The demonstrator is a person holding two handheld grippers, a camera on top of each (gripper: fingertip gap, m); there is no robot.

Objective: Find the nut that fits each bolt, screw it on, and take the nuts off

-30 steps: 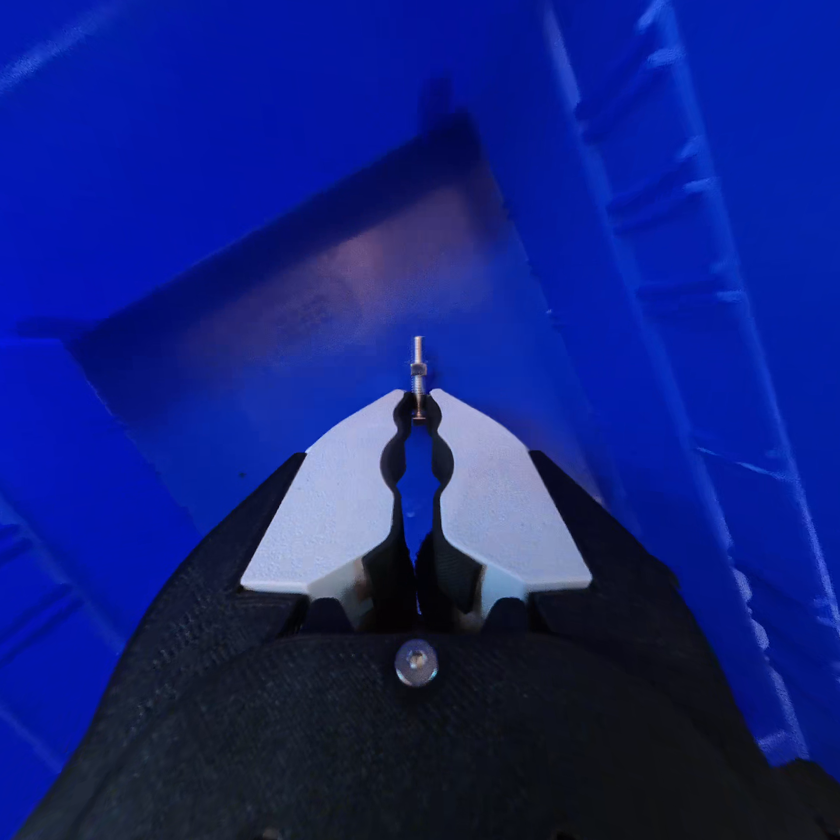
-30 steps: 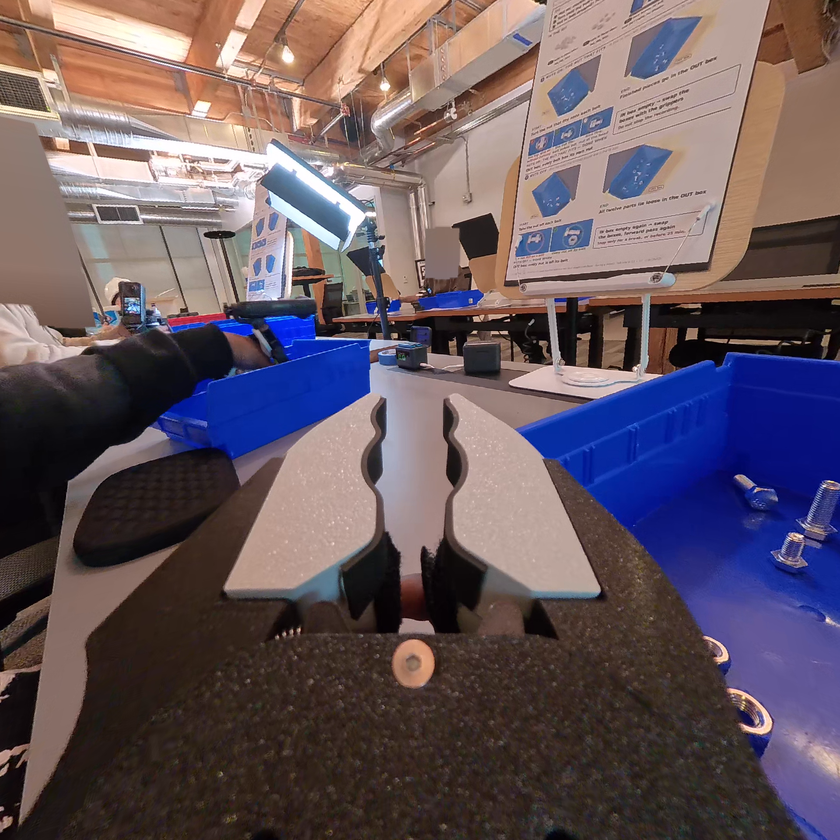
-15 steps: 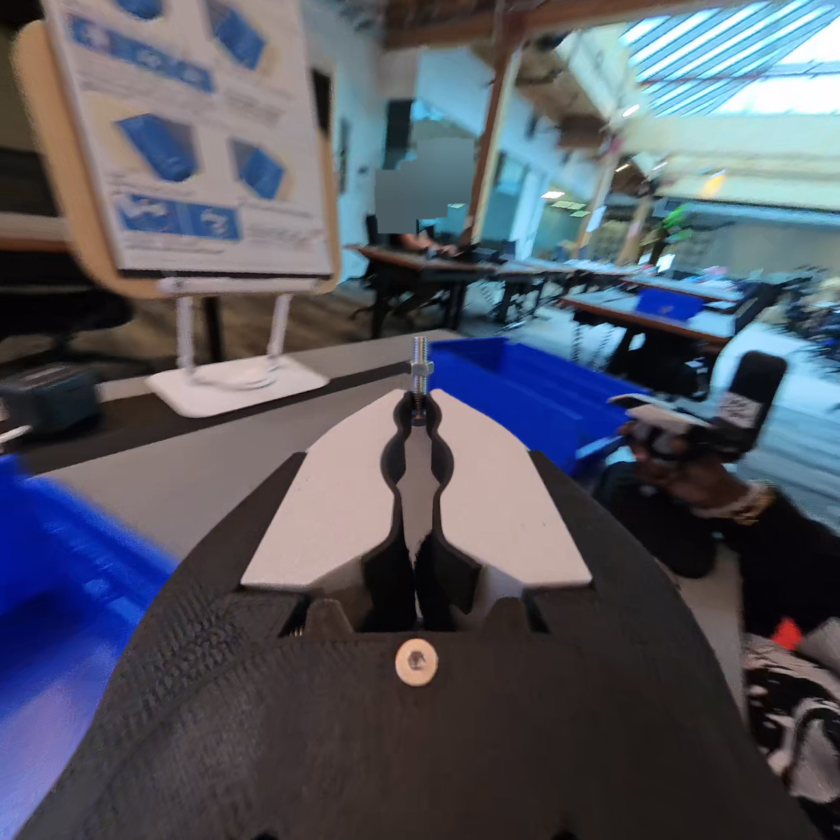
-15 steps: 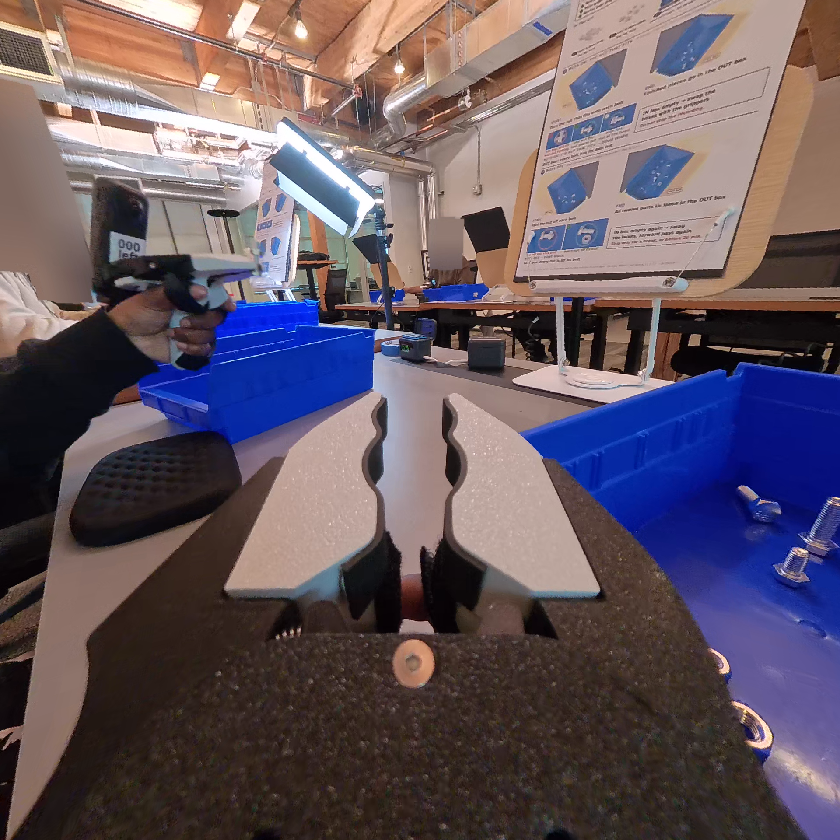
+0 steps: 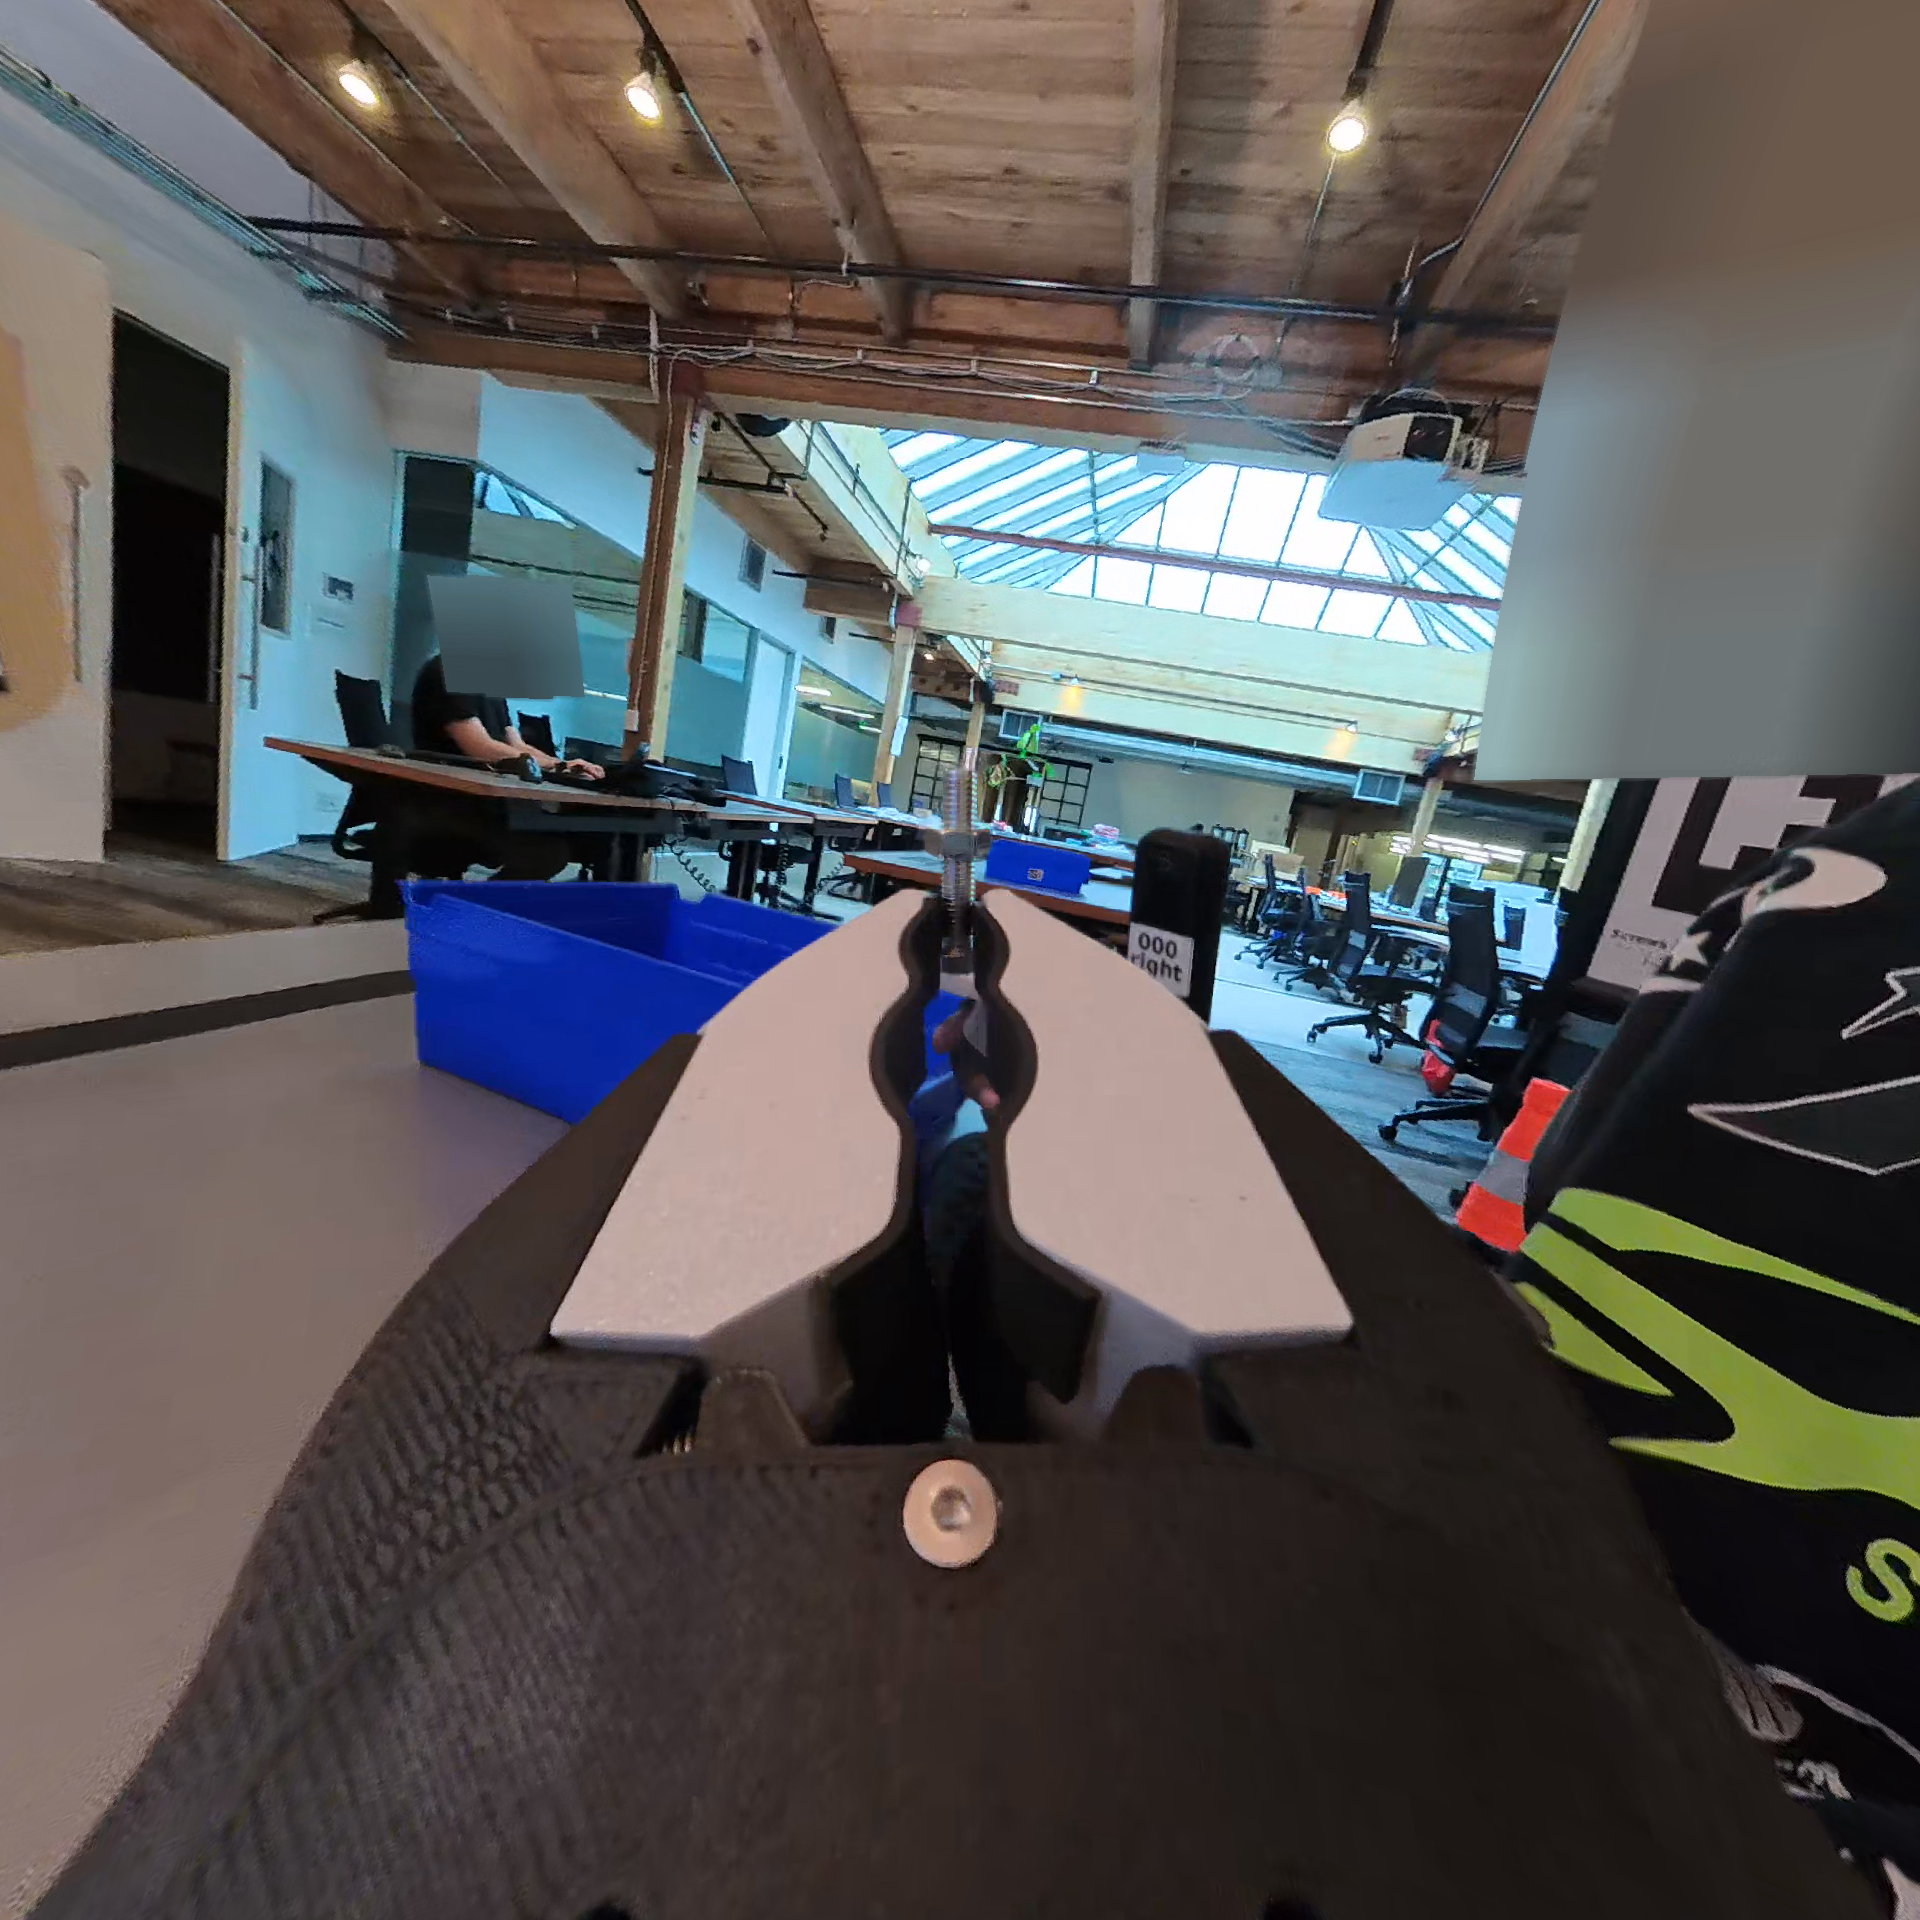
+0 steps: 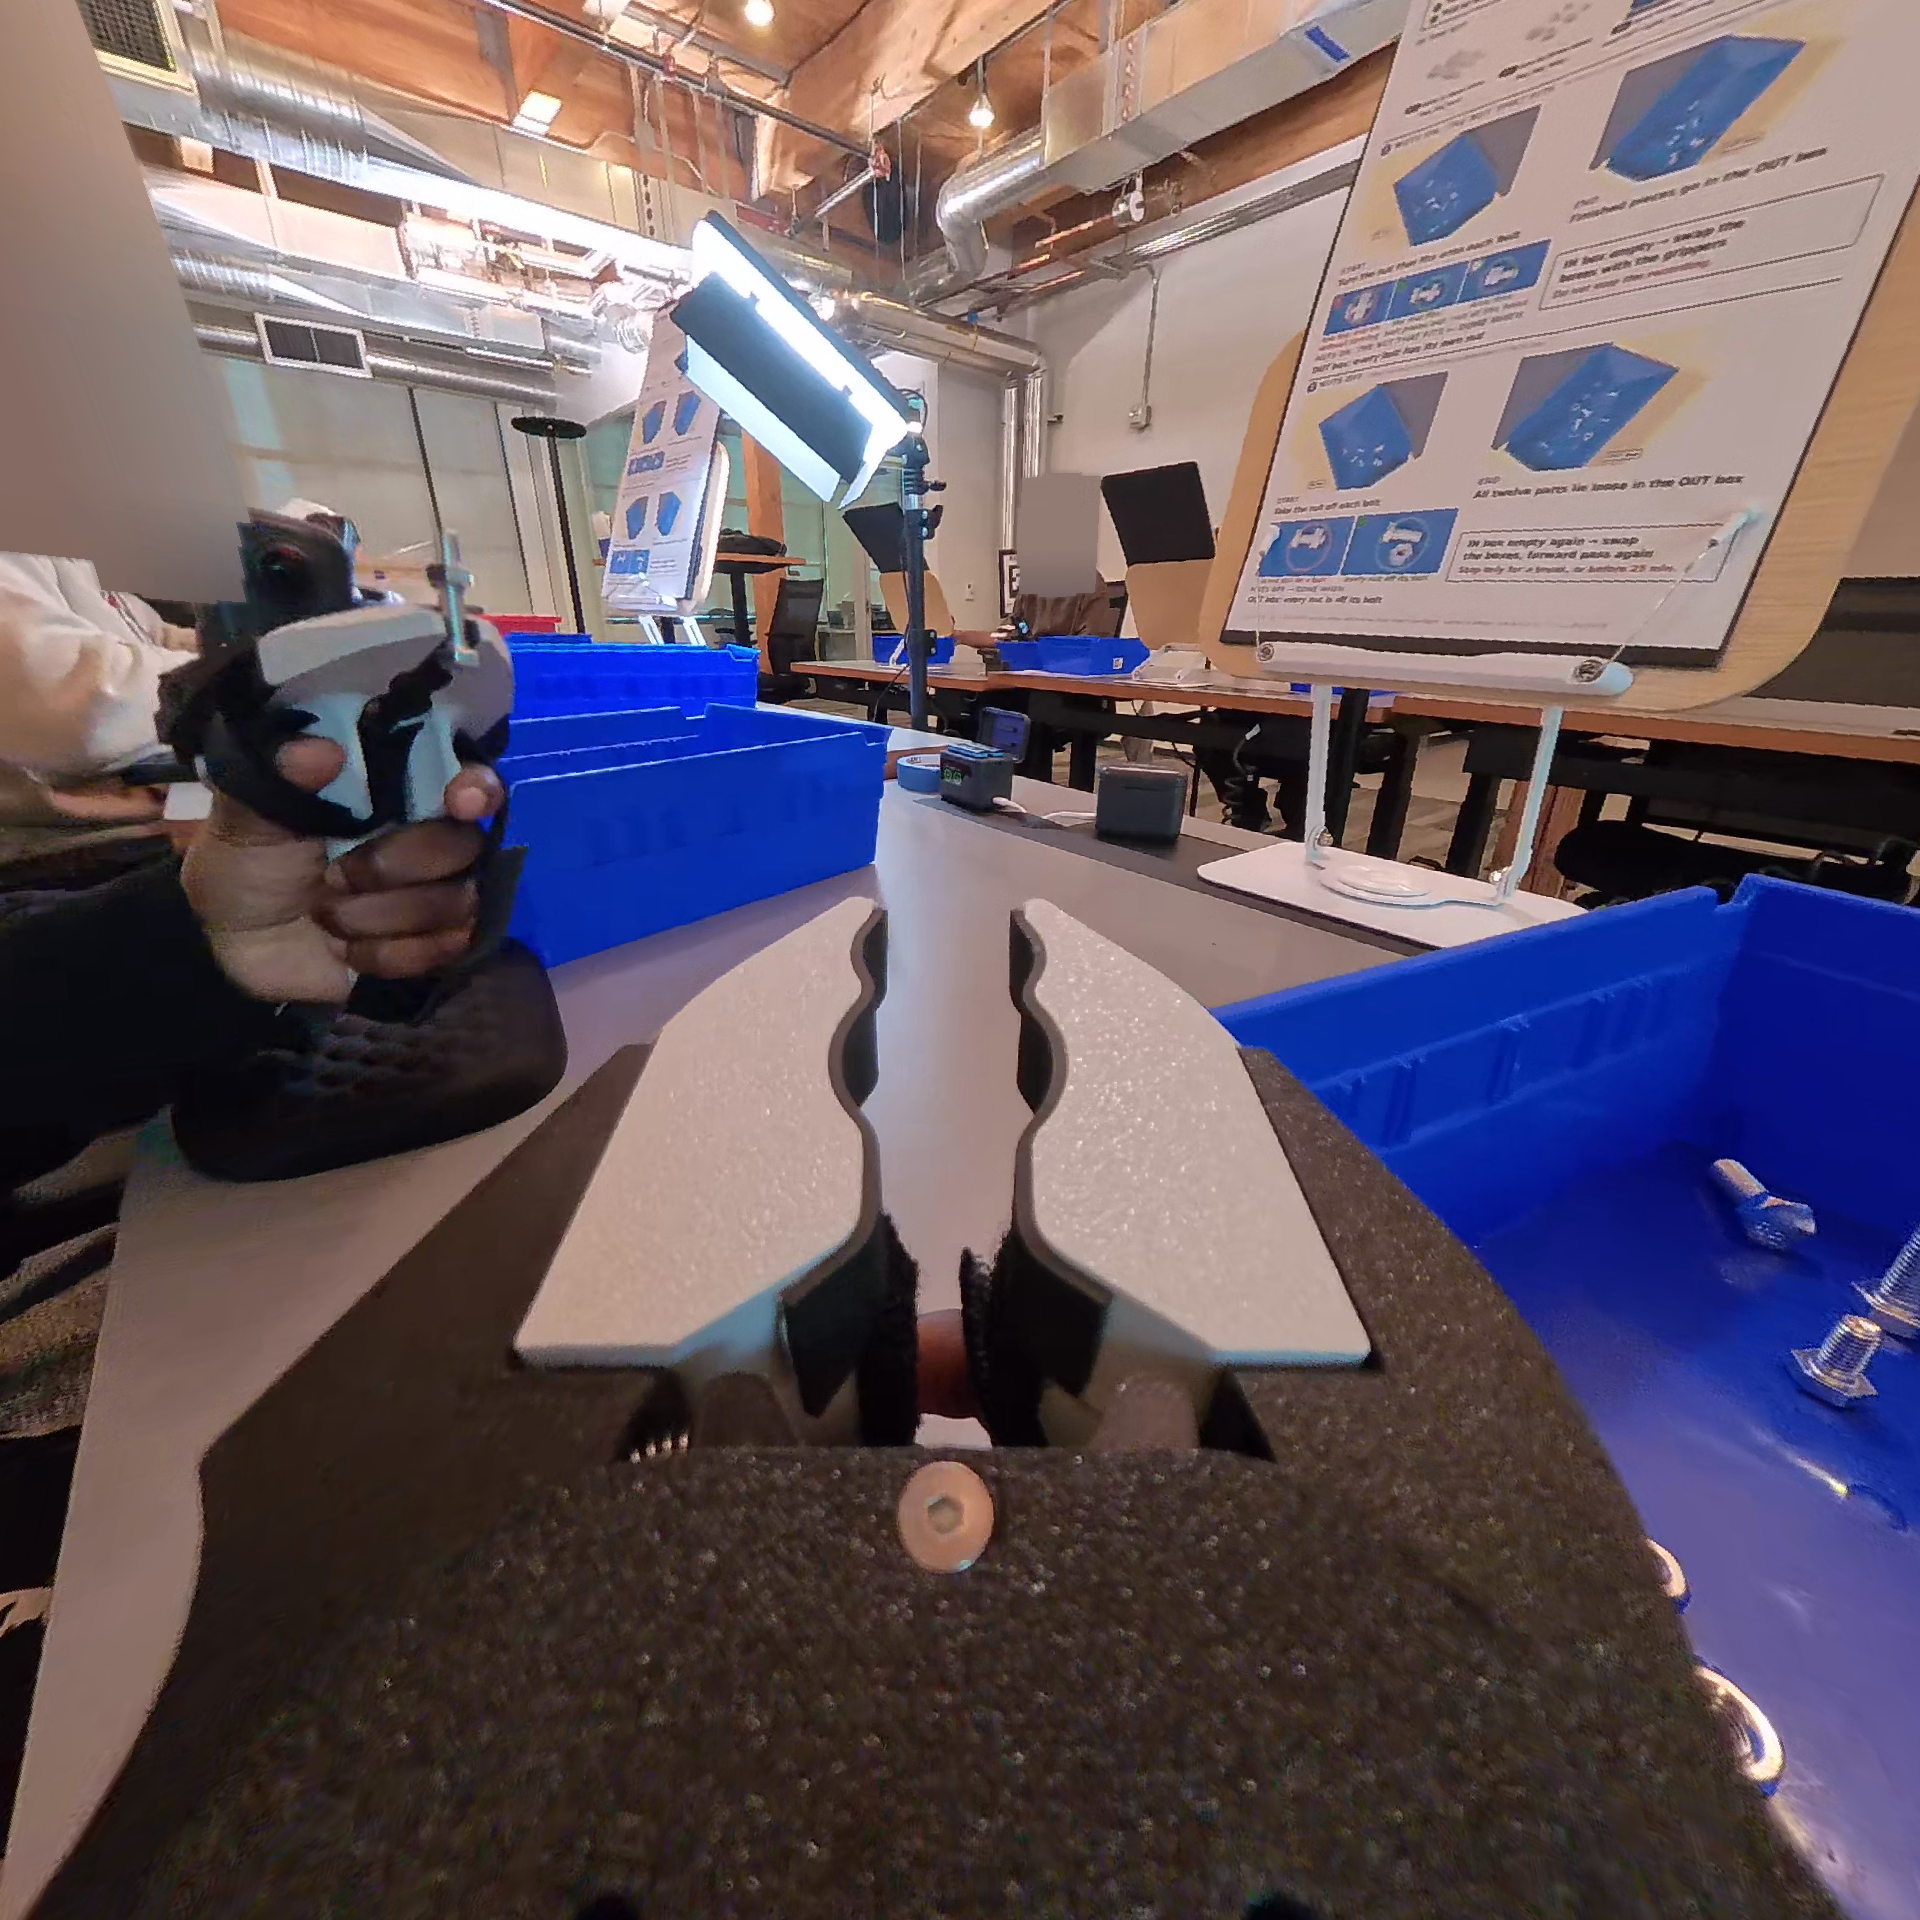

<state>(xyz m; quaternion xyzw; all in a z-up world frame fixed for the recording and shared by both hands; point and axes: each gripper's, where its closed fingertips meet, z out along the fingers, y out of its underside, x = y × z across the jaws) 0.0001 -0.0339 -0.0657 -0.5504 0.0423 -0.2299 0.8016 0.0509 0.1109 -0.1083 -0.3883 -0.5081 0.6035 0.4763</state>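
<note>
My left gripper [image 5: 956,909] is shut on a small silver bolt [image 5: 957,831] that stands upright out of the fingertips, with a nut [image 5: 957,840] threaded partway along its shank. The right wrist view shows the same gripper [image 6: 457,649] lifted at the left, in a hand, with the bolt [image 6: 454,587] sticking up. My right gripper [image 6: 945,925] is open and empty, low over the grey table [image 6: 935,831]. The right gripper's black handle [image 5: 1174,914] shows beyond my left fingertips.
A blue bin [image 6: 1621,1049] at the right holds loose bolts [image 6: 1844,1361] and nuts [image 6: 1745,1735]. Another blue bin [image 6: 686,810] stands at the left, also in the left wrist view [image 5: 561,977]. An instruction board on a white stand [image 6: 1558,343], small black devices [image 6: 1138,800] and a black pad [image 6: 364,1070] sit on the table. The gap from one gripper's tips to the other's is roughly 15 cm.
My left gripper came up out of the blue bin with the bolt still held, and swung round toward the right gripper. The right gripper stayed open and nearly still.
</note>
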